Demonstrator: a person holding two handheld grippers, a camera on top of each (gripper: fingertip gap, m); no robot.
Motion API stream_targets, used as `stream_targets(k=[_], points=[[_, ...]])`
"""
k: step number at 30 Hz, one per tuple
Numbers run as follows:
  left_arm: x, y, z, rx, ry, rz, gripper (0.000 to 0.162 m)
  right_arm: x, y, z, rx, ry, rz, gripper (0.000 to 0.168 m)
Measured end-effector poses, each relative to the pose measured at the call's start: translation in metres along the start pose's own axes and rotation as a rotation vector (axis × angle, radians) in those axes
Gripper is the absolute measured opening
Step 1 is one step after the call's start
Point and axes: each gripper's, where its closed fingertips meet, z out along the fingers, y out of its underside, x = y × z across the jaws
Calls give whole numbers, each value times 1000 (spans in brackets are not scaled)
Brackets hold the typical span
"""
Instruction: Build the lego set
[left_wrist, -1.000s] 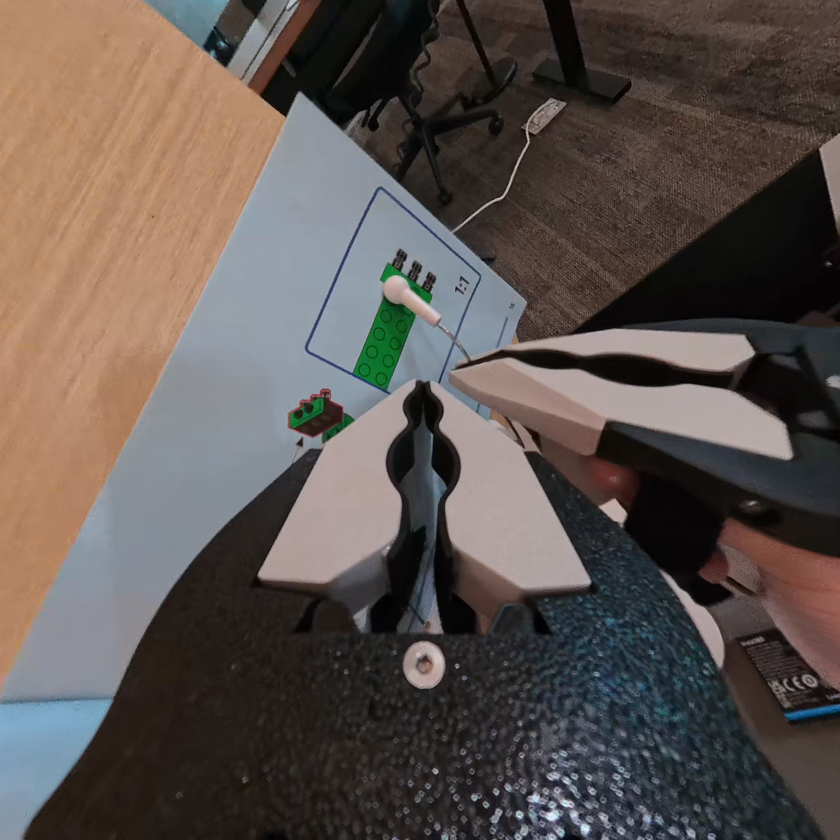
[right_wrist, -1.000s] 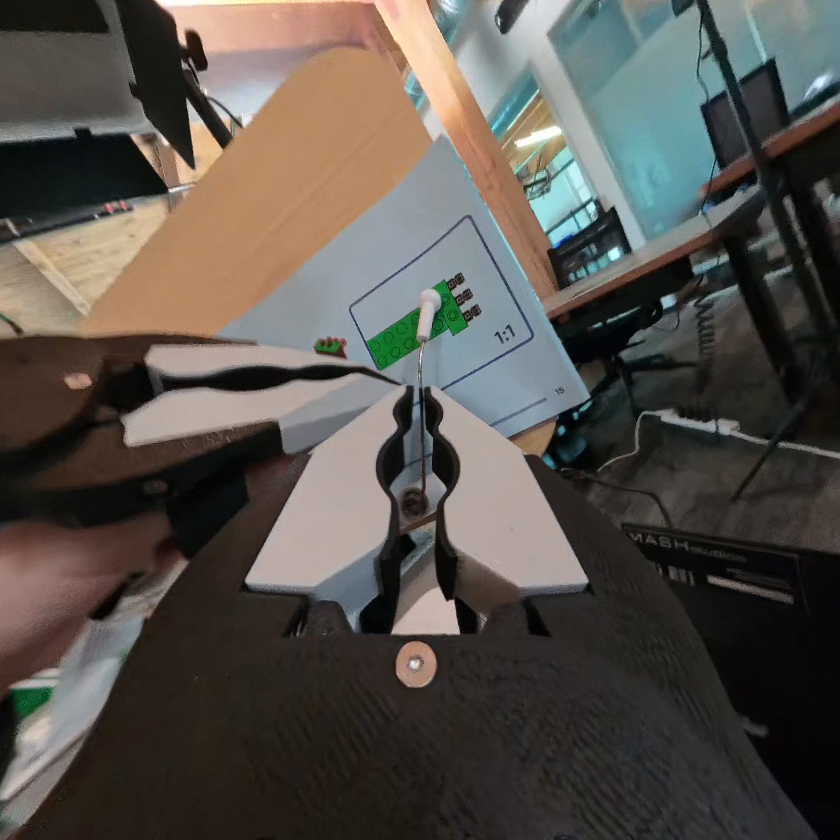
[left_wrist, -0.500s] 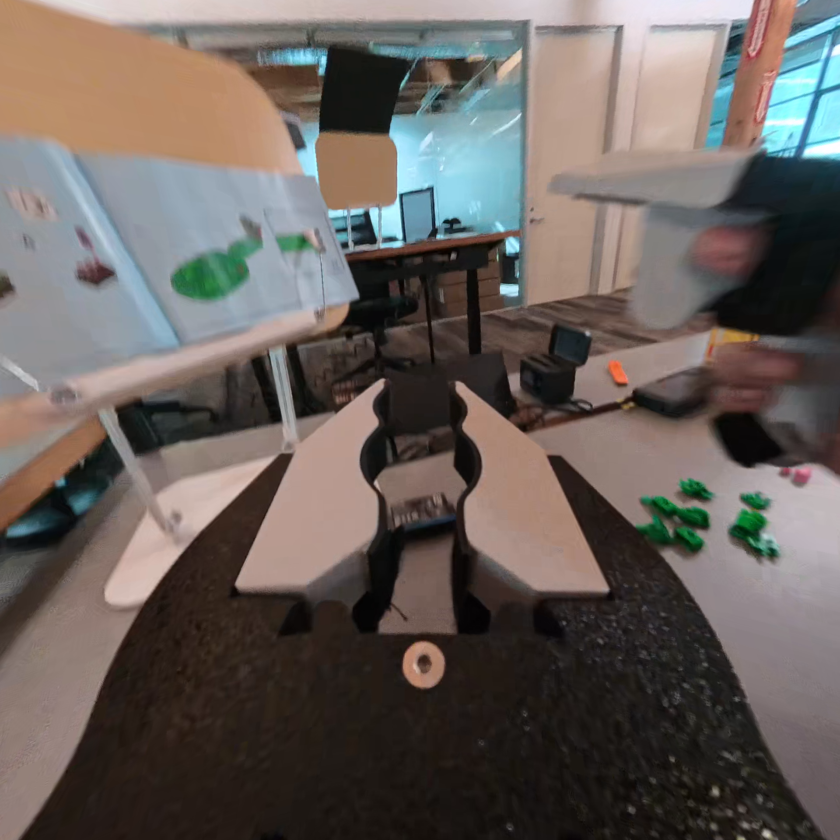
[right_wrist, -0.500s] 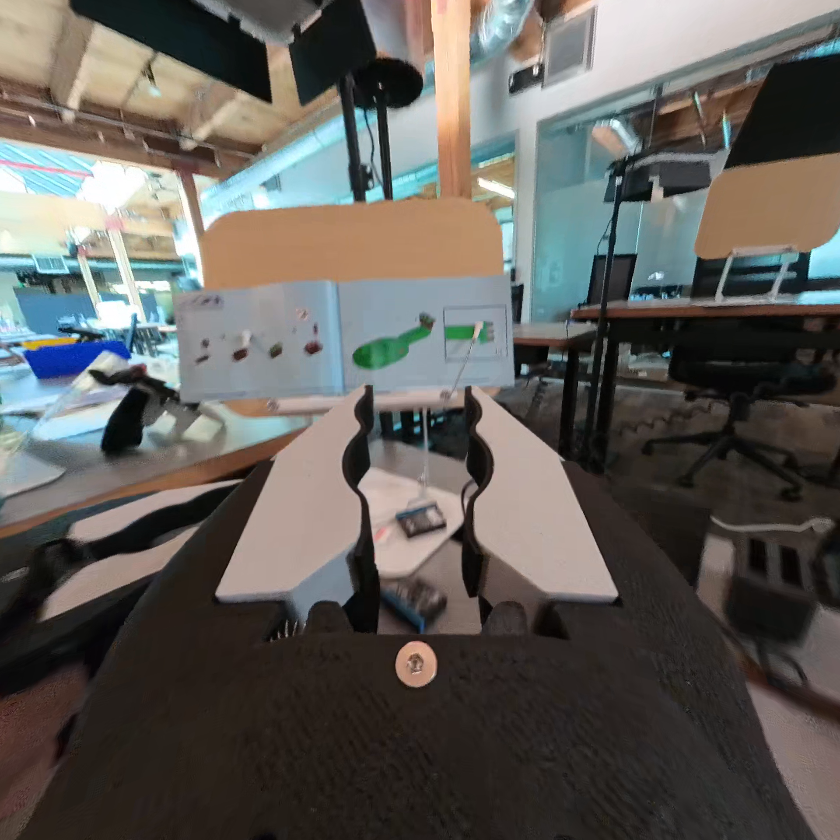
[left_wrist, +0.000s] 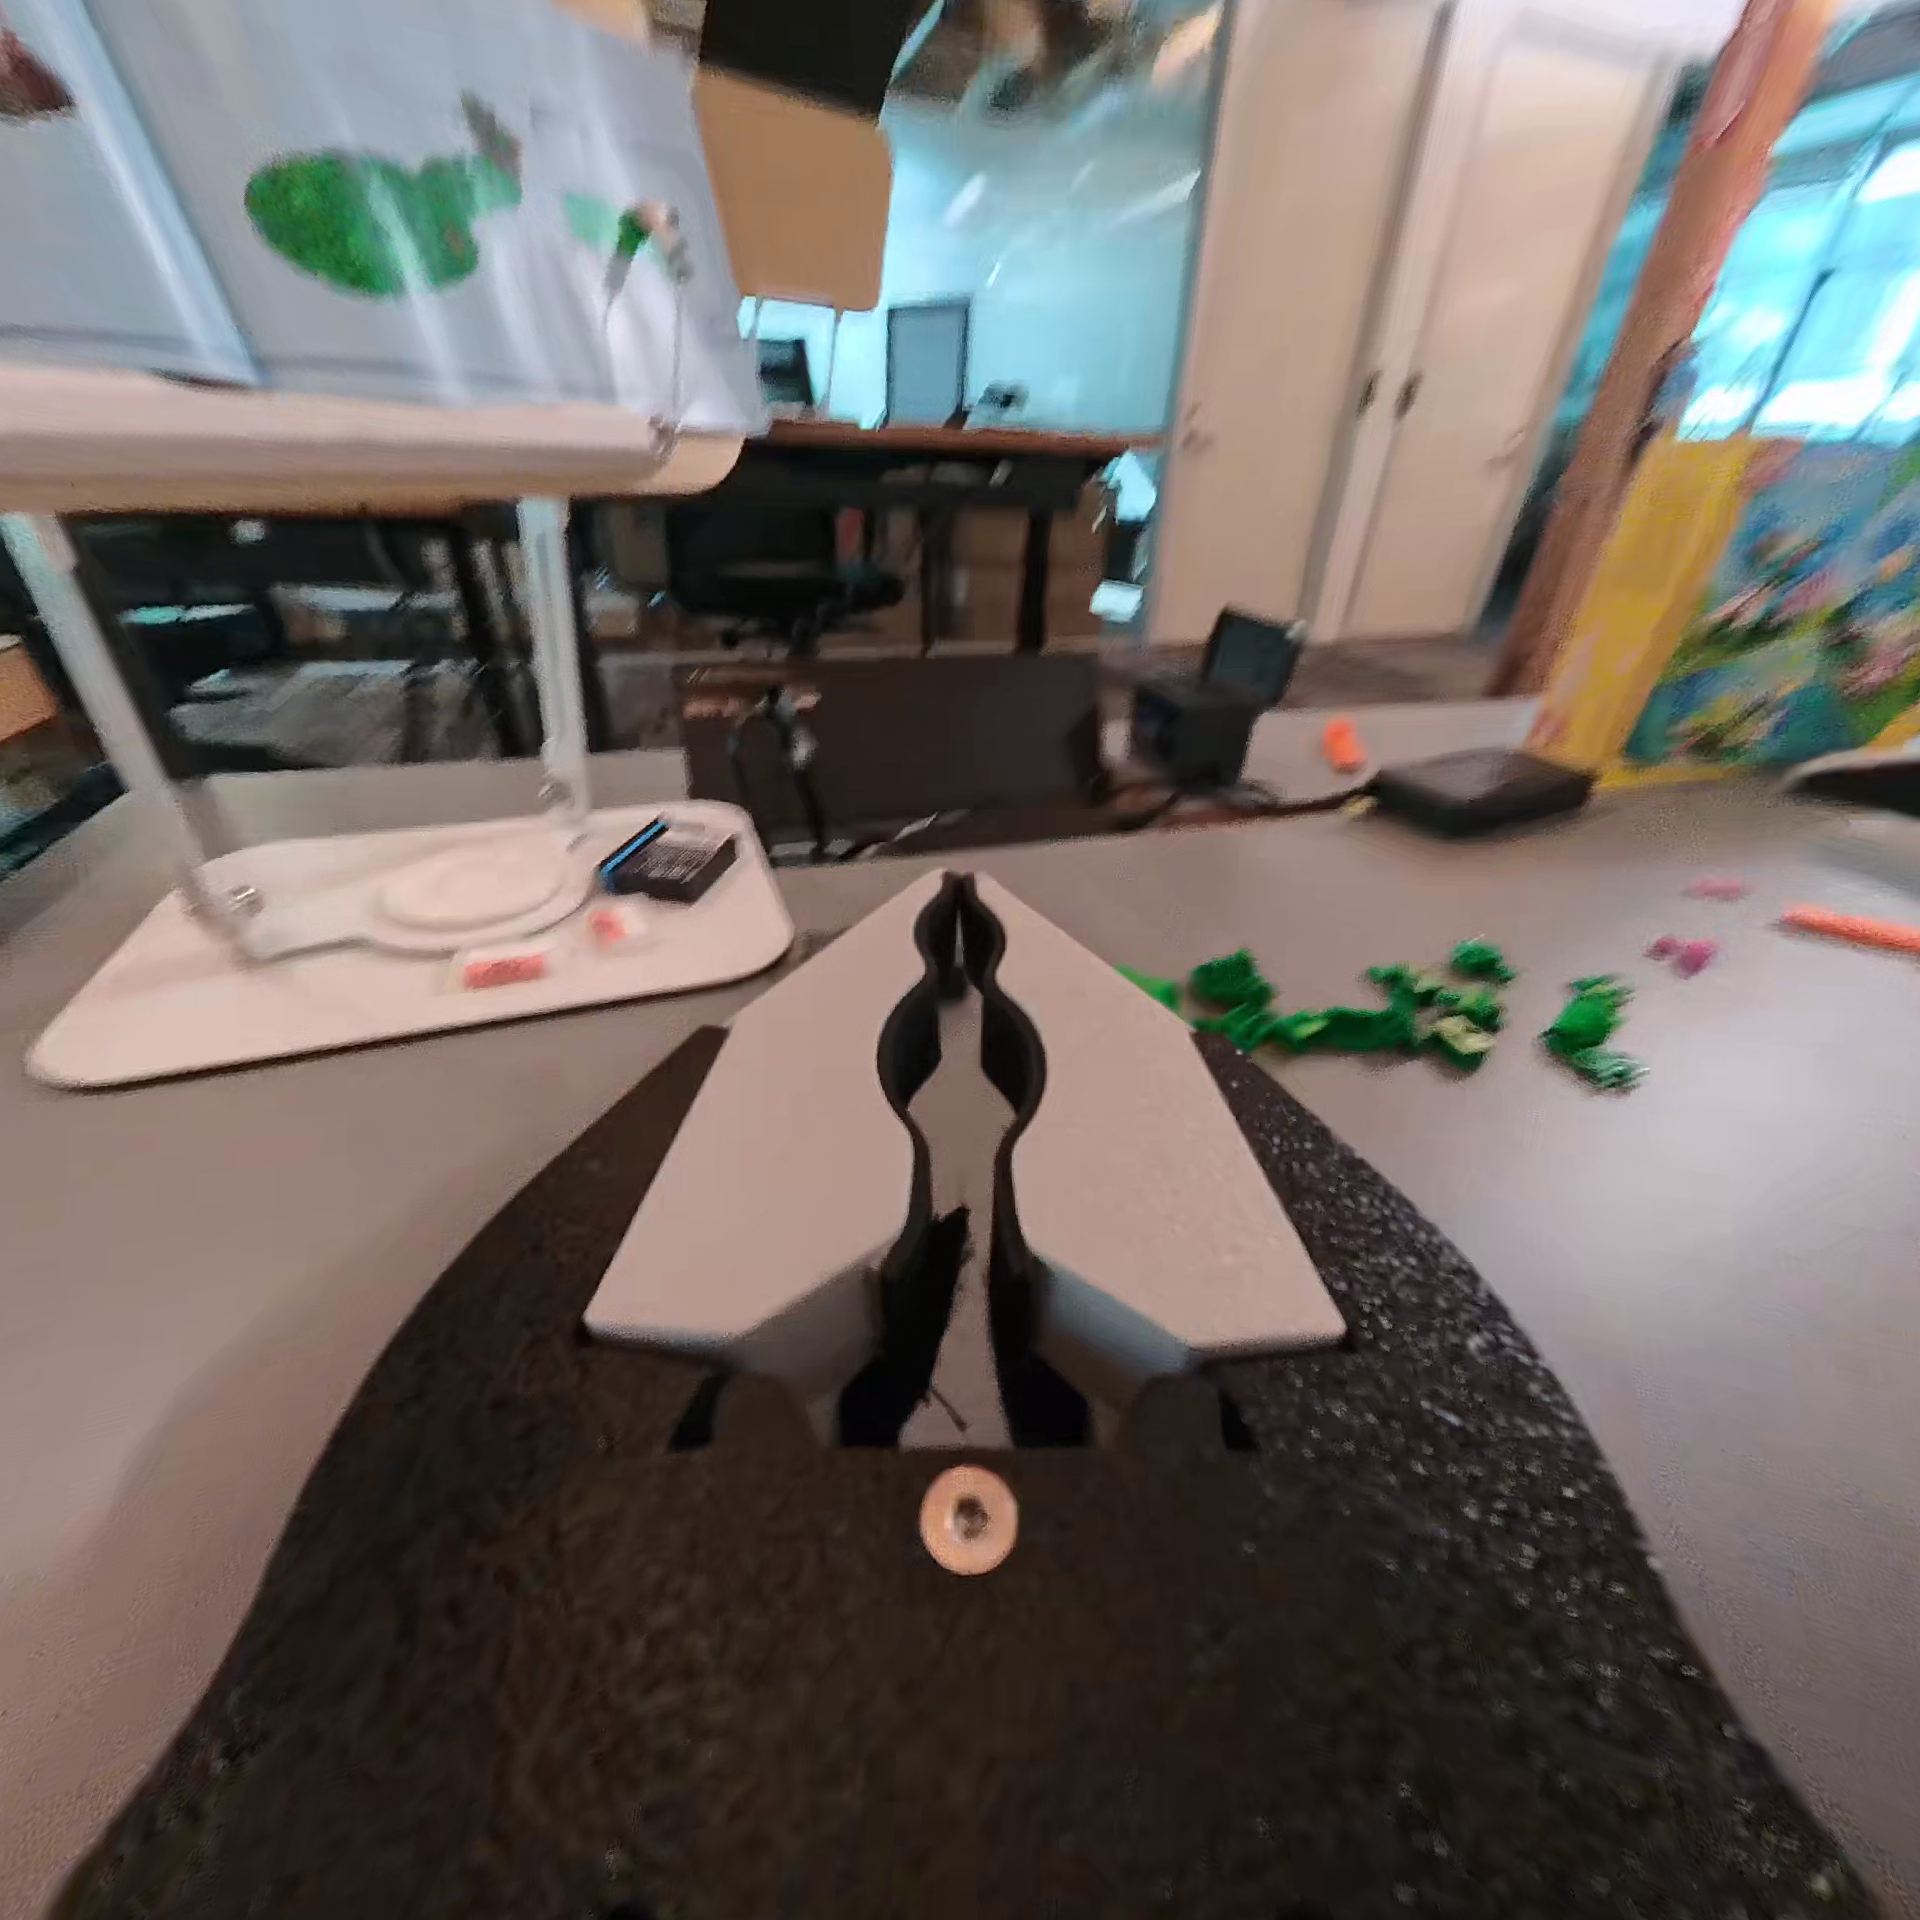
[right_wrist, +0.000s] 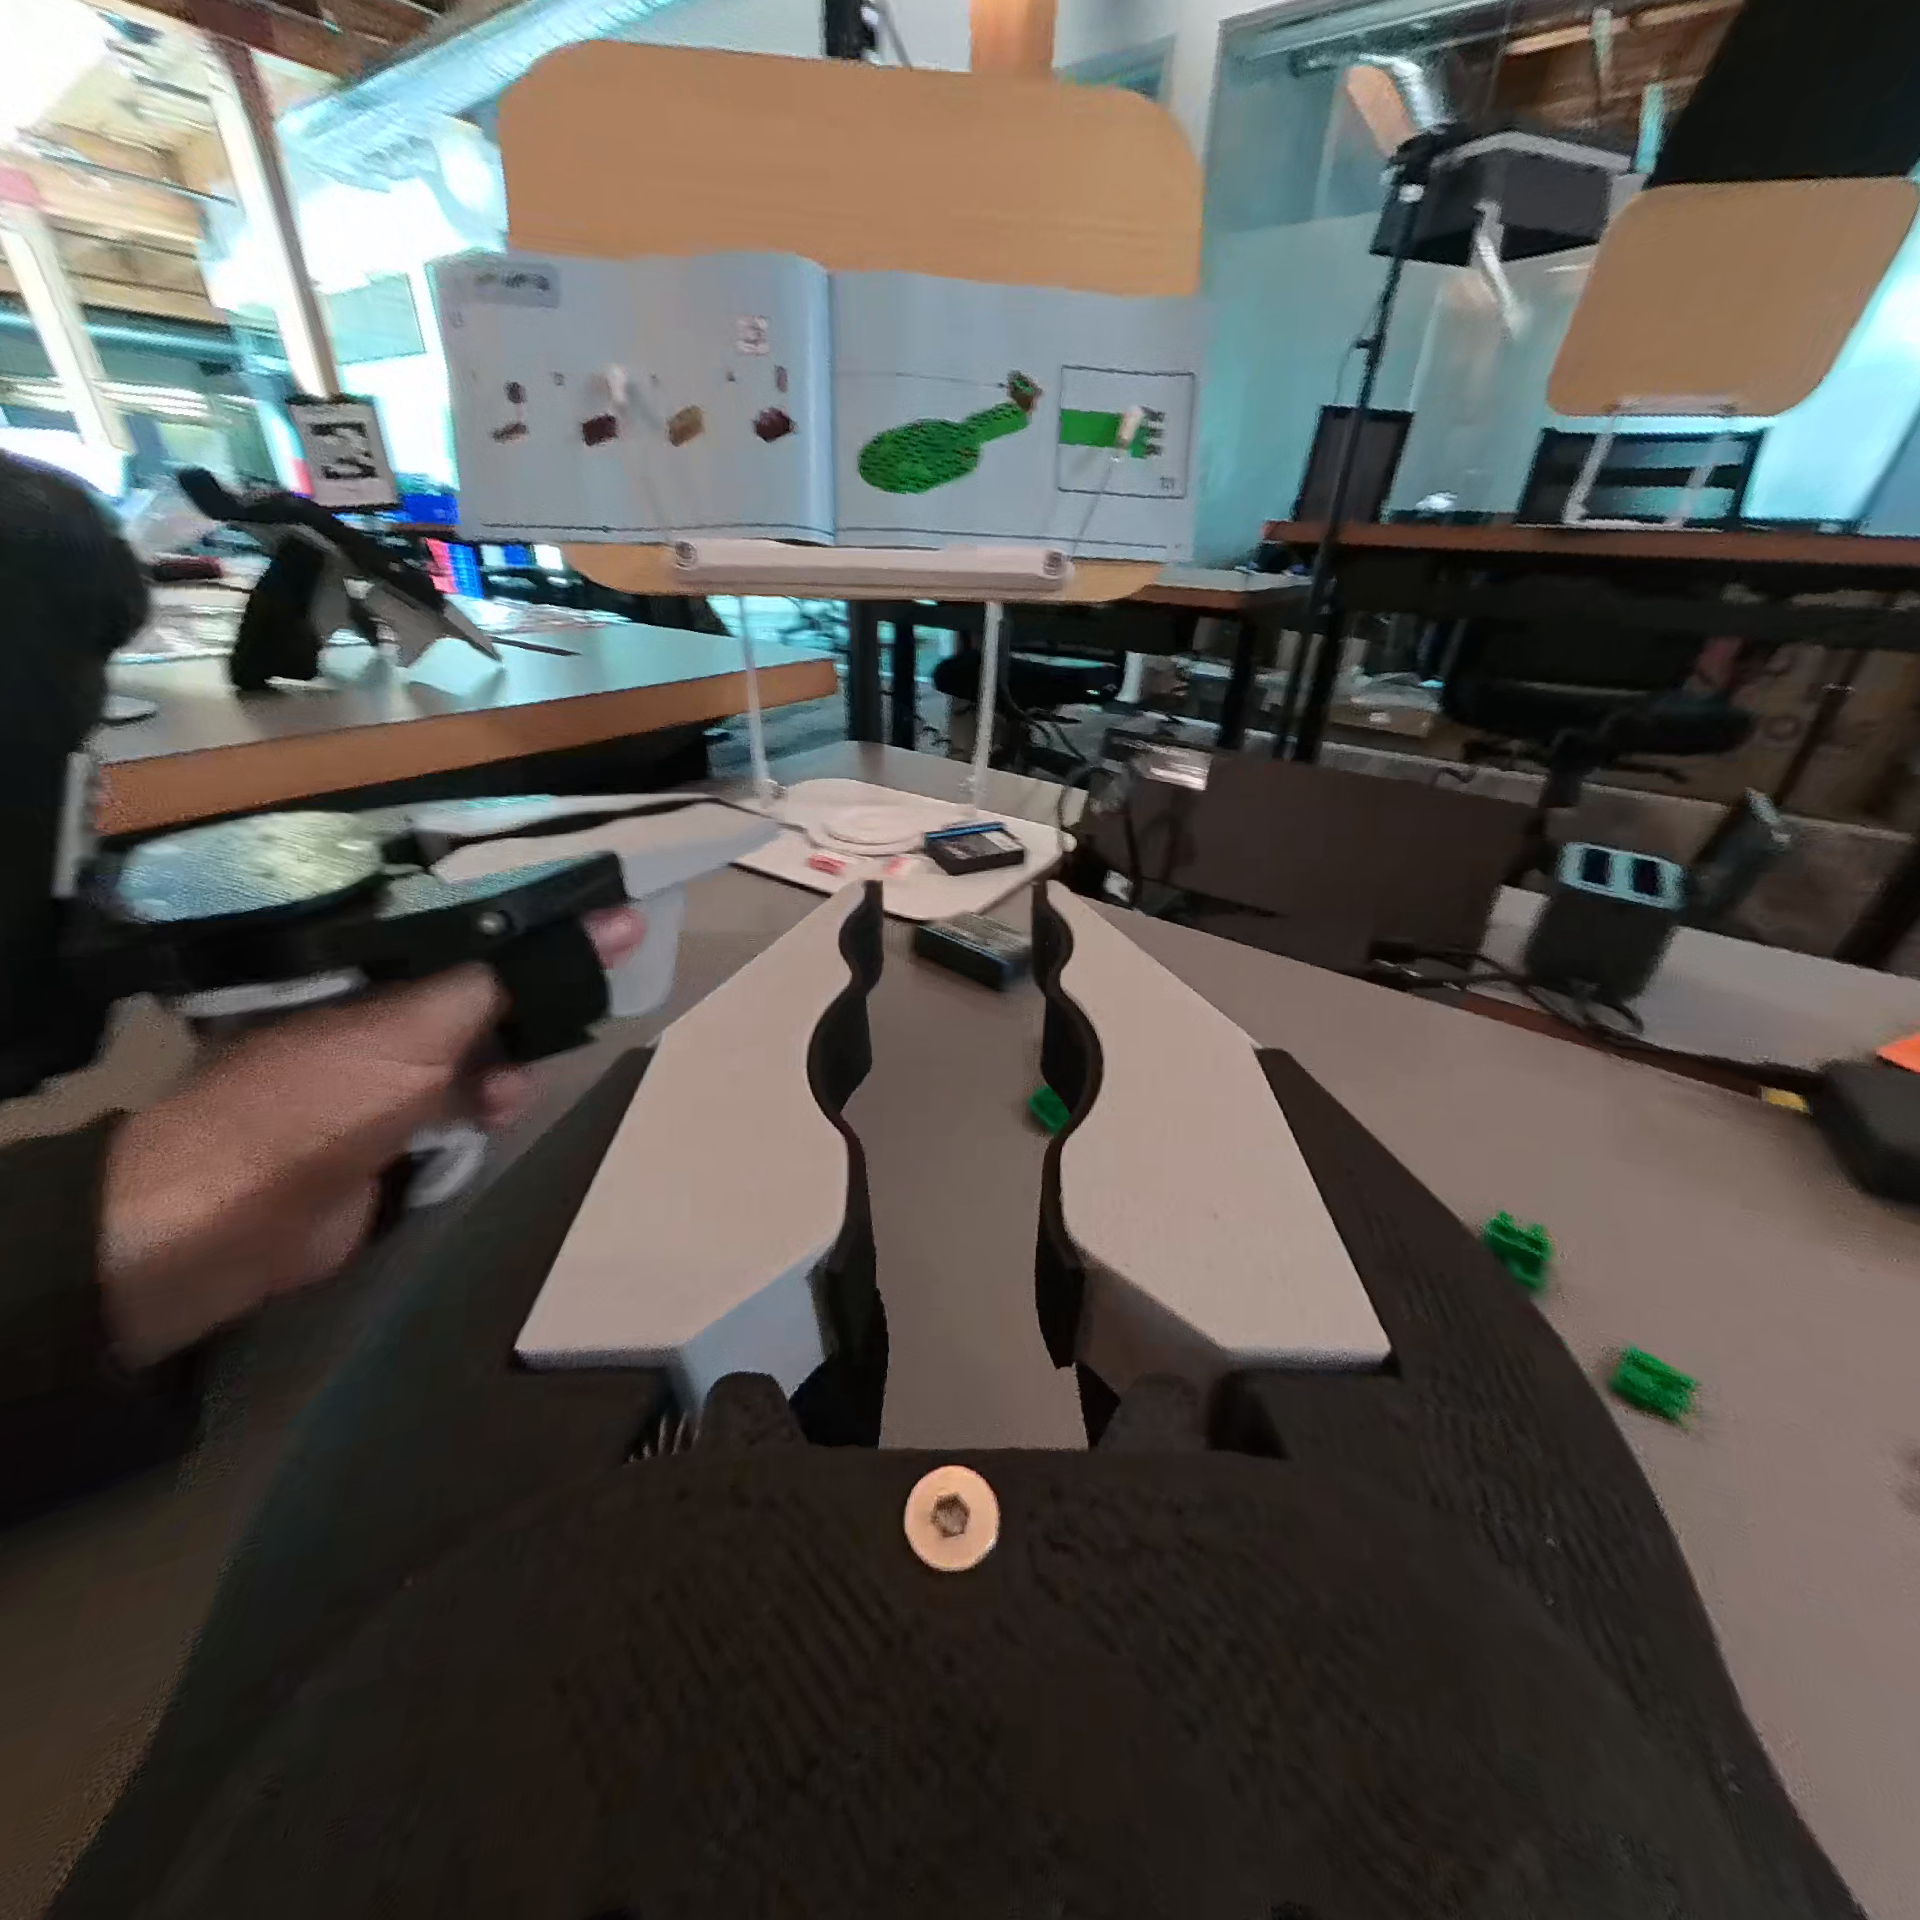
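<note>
Green lego pieces loose on grey tabletop; both tools empty.
Right wrist view: three green lego pieces (right_wrist: 1518, 1248) at 3 o'clock of right tool (right_wrist: 957, 902), released. Left tool (left_wrist: 958, 896) clenched on nothing; blurred green cluster at its 2 o'clock. One instruction booklet (right_wrist: 821, 400) on one stand (right_wrist: 871, 569) at 12.

Bare grey table (left_wrist: 312, 1195) lay ahead; the stand's white base (left_wrist: 416, 977) and scattered green bricks (left_wrist: 1340, 1023) flanked it.
</note>
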Motion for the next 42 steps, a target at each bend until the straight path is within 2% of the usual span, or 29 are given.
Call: stream_targets(k=[4,8,12,20,24,26,29,35,39,42], points=[[-15,8,3,-64,-23,-49,0,23,1,-7,7,106,60,25],[-18,14,7,-107,-2,-114,0,30,-4,-12,23,151,-10,22],[-16,18,9,-135,8,-98,0,35,3,-11,5,166,-6,21],[-17,20,11,-149,28,-143,0,42,-3,-16,64,199,14,18],[-13,21,12,-160,38,-107,0,42,-17,-22,131,187,57,18],[-4,17,14,-136,70,-90,0,43,-32,-29,199,183,56,19],[34,5,15,-48,235,-106,0,50,-43,-38,261,212,33,19],[82,0,10,16,366,37,0,68,-51,-50,304,266,29,18],[92,-1,8,20,404,-9,0,79,-50,-56,316,320,10,18],[96,-3,7,28,419,-12,0,83,-54,-63,344,380,-91,19]])
